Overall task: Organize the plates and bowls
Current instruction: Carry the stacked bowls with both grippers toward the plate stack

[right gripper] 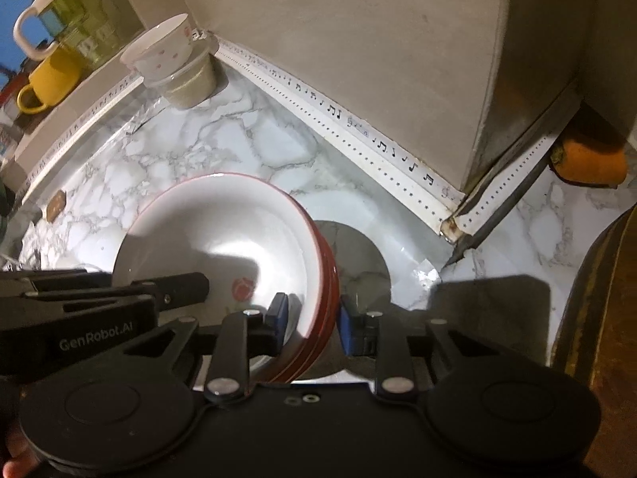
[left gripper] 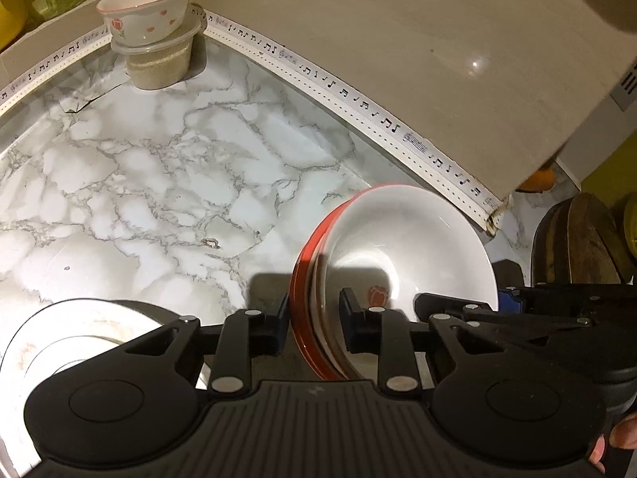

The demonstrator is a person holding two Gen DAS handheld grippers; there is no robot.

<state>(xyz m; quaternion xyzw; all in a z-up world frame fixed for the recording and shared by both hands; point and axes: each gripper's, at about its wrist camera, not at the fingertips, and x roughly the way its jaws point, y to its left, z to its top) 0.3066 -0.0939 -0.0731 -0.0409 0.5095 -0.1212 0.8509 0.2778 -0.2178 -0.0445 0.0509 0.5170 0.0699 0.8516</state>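
We carry the bowl stack [left gripper: 398,263], left tool [left gripper: 314,314] and right tool [right gripper: 312,318] each clamped on opposite rims; next we lower it level onto the tabletop [left gripper: 159,167].

Bare marble counter [left gripper: 159,183] lies open left of stacked bowls [left gripper: 398,247].

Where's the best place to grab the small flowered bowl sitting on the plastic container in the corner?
Take the flowered bowl by its rim, from the open counter side, one claw finger inside and one outside. Its wall flares outward and it sits upright, merely perched on the plastic container, with walls close behind.
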